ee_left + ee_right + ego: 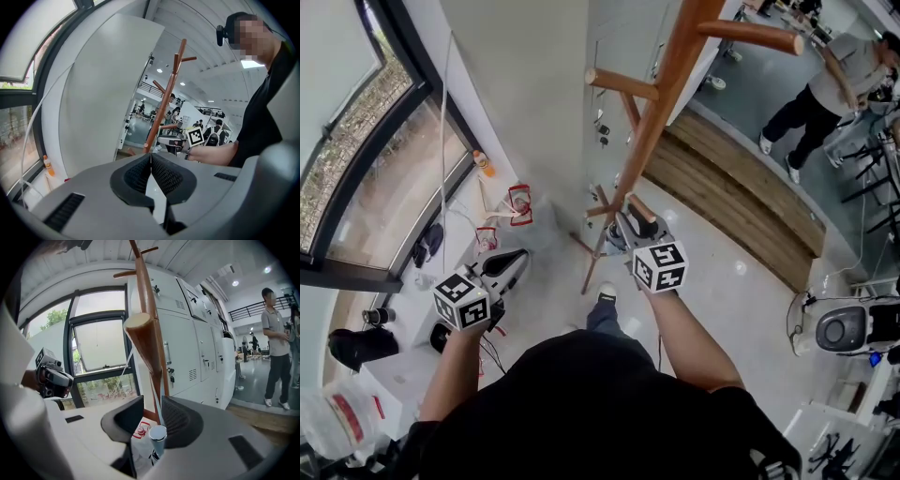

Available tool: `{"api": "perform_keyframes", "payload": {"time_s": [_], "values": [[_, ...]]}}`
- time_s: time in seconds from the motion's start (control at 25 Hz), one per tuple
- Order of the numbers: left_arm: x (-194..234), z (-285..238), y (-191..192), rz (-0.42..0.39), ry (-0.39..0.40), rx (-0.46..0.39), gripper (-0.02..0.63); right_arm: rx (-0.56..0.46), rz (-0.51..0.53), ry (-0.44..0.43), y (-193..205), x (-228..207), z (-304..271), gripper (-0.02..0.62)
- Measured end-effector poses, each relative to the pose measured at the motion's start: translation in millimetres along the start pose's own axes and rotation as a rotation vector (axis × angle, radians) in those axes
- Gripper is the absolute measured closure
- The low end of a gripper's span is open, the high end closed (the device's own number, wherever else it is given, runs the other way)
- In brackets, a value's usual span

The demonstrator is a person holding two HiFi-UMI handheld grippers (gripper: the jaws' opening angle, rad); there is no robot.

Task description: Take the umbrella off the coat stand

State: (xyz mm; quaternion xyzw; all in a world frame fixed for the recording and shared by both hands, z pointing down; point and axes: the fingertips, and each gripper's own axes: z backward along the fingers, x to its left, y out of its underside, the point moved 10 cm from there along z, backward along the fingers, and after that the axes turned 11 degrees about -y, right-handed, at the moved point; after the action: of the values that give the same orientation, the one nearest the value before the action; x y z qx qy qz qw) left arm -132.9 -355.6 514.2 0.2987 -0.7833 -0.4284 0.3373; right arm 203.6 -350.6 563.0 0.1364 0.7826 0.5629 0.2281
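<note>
The wooden coat stand (661,103) rises right in front of me, its pole (146,291) close ahead in the right gripper view. A thin pale strap (153,394) hangs from a peg (143,336) down to the umbrella's silver-capped end (158,433). My right gripper (152,416) is open, its jaws either side of the strap, which lies by the right pad. In the head view the right gripper (626,221) is at a low peg and hides the umbrella. The left gripper (521,255) is held apart to the left, shut and empty (151,157).
A white locker wall (534,84) stands behind the stand, with a window (366,141) at left. Bottles with red handles (520,202) and an orange bottle (485,164) sit on the floor. A wooden platform (750,187) and a standing person (825,94) are at right.
</note>
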Motion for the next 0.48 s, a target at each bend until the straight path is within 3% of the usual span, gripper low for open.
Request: {"api": "perform_keyframes", "payload": {"time_s": [0.24,0.48], "values": [[0,-9,6,0.025,0.012,0.012,0.583,0.003,0.023,-0.011,1,-4,-5,0.481],[2,-17,7,0.037,0.021,0.014,0.583,0.0,0.037,0.007,0,-7,-8,0.529]]}}
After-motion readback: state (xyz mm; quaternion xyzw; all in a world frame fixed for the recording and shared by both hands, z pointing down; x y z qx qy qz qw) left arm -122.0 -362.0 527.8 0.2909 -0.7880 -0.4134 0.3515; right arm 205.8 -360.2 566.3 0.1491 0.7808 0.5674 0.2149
